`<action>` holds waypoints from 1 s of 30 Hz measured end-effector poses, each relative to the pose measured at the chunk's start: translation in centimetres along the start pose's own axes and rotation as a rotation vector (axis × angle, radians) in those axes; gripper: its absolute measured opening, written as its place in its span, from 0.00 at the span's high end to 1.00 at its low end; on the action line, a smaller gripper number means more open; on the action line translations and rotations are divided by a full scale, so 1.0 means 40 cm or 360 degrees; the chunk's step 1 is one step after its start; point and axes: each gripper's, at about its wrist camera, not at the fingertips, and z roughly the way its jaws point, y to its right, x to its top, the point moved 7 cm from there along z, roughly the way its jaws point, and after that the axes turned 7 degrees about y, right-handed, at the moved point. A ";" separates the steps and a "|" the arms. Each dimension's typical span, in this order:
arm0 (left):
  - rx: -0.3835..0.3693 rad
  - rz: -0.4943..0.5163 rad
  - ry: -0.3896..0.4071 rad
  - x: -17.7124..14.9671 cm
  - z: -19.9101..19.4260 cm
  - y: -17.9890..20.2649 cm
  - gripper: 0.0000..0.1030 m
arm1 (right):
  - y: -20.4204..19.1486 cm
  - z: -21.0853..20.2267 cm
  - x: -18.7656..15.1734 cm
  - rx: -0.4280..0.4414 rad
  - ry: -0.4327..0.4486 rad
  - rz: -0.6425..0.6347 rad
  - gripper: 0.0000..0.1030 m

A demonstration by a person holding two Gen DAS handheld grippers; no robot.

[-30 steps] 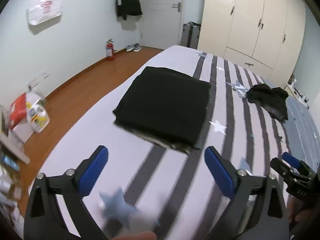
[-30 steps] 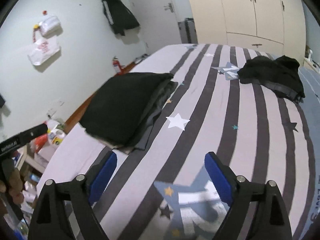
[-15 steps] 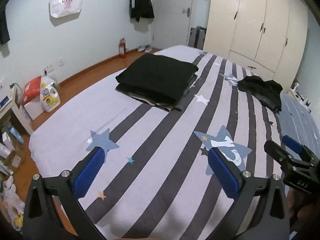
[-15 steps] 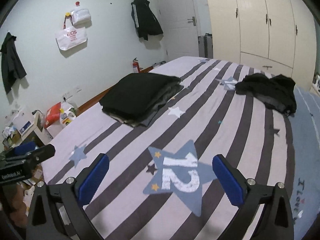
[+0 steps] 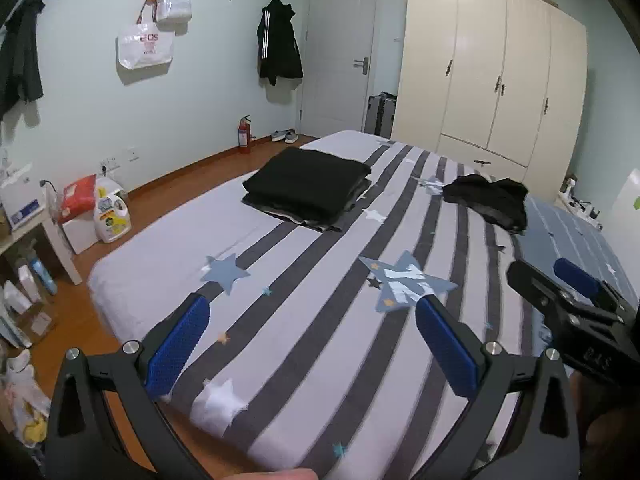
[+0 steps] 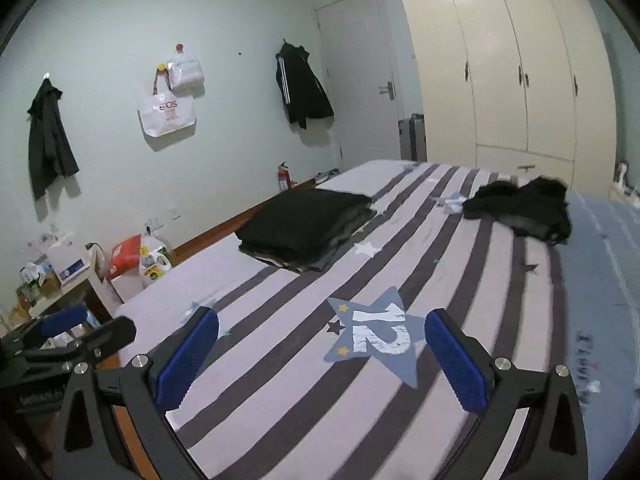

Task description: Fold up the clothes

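Bed [image 5: 168,240], striped cover with stars, now fills both views nearly edge to edge; a second ago the cameras sat close over the folded stack, so both hands have drawn well back toward the near end of the bed. Folded black stack [image 5: 306,186] lies by the bed's left edge, past the middle, squared up and touched by nothing — judged finished and set down. Crumpled dark garment [image 5: 486,198] lies toward the far right of the bed, well apart from the stack, not yet folded; judged to be the next item. Blue star with the number [image 6: 380,334] sits on the cover just ahead of the right gripper. Left gripper [image 5: 308,346]: jaws apart, nothing between them, only bare cover beyond. Right gripper [image 6: 322,360]: jaws wide apart, at their fullest after opening further during the past second, likewise empty. Each gripper shows at the margin of the other's view, side by side. Reading: one fold cycle closed, both hands free, and the reach to the crumpled garment crosses open bed with nothing in the way.
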 end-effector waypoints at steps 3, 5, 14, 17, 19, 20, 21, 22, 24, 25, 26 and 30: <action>0.0025 -0.0002 0.0064 0.035 -0.117 0.004 0.01 | -0.032 -0.106 0.034 0.0059 -0.0036 0.0009 0.01; 0.0039 -0.0004 0.0105 0.060 -0.187 0.002 0.01 | -0.046 -0.177 0.060 0.0068 -0.0016 0.0008 0.01; 0.0012 -0.0006 0.0213 0.107 -0.372 0.075 0.01 | -0.085 -0.413 0.147 0.0044 0.0125 -0.0049 0.01; 0.0011 -0.0010 0.0209 0.108 -0.388 0.089 0.01 | -0.090 -0.443 0.149 0.0042 0.0130 -0.0073 0.01; 0.0012 -0.0010 0.0206 0.106 -0.392 0.099 0.01 | -0.090 -0.453 0.149 0.0025 0.0133 -0.0087 0.01; 0.0018 -0.0004 0.0204 0.105 -0.393 0.103 0.01 | -0.088 -0.456 0.148 0.0022 0.0134 -0.0087 0.01; 0.0026 0.0002 0.0204 0.105 -0.394 0.108 0.01 | -0.086 -0.458 0.147 0.0028 0.0135 -0.0081 0.01; 0.0027 0.0007 0.0206 0.105 -0.393 0.109 0.01 | -0.083 -0.459 0.147 0.0025 0.0136 -0.0081 0.01; 0.0030 0.0010 0.0212 0.108 -0.392 0.113 0.01 | -0.076 -0.461 0.145 0.0015 0.0138 -0.0083 0.01; 0.0033 0.0010 0.0218 0.108 -0.392 0.116 0.01 | -0.074 -0.460 0.145 0.0017 0.0137 -0.0077 0.01; 0.0039 0.0009 0.0223 0.107 -0.394 0.120 0.01 | -0.073 -0.459 0.145 0.0024 0.0137 -0.0072 0.01; 0.0050 0.0020 0.0223 0.097 -0.392 0.130 0.01 | -0.065 -0.457 0.143 0.0026 0.0138 -0.0073 0.01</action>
